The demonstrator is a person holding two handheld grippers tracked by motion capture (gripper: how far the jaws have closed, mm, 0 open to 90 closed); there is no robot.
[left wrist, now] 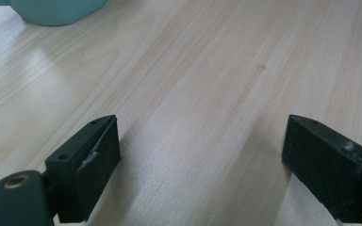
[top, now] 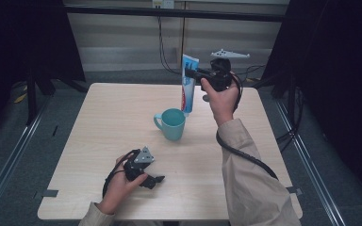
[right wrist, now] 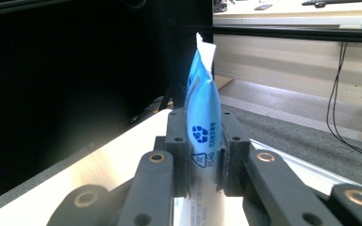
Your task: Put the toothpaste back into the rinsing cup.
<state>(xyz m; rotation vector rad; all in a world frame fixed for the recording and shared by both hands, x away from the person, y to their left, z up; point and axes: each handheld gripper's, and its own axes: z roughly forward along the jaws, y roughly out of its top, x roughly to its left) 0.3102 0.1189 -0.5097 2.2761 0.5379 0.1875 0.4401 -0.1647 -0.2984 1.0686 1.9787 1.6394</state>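
A blue, white and red toothpaste tube (top: 188, 84) hangs upright in the air, crimped end up, just right of and above a teal mug (top: 171, 123) standing mid-table. My right gripper (top: 192, 73) is shut on the tube's upper part; in the right gripper view the tube (right wrist: 202, 117) is pinched between the two black jaws of the right gripper (right wrist: 202, 157). My left gripper (top: 155, 180) rests low on the table near the front, open and empty. In the left gripper view the left gripper (left wrist: 201, 162) has its jaws wide apart over bare wood, with the mug's base (left wrist: 56, 10) at top left.
The light wooden table (top: 99, 117) has bare wood around the mug. A black frame bar runs behind the table, cables hang at the back wall, and metal rails lie on the floor on both sides.
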